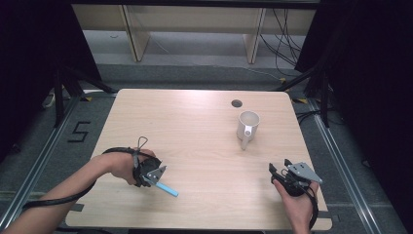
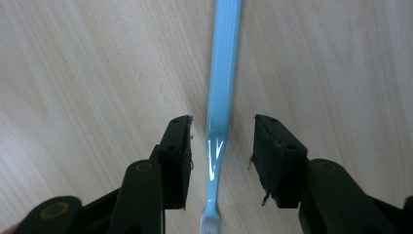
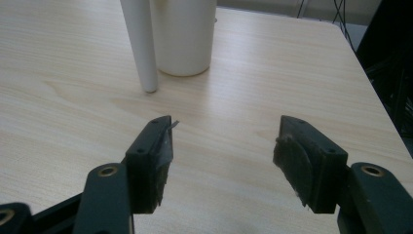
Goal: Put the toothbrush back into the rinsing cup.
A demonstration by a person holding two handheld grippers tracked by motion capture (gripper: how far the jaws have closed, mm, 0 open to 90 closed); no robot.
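Observation:
A light blue toothbrush lies flat on the wooden table at the front left. My left gripper is down over it. In the left gripper view the toothbrush runs between the two pads of my left gripper, with a small gap on each side, so the jaws are open. A white mug with a long straight handle stands at the back right. My right gripper rests near the front right, open and empty. The right gripper view shows the mug well beyond its pads.
A round cable hole sits in the tabletop just behind the mug. Bare wood stretches between the two hands. Black curtains and metal stands flank the table, and wooden furniture legs stand on the floor beyond its far edge.

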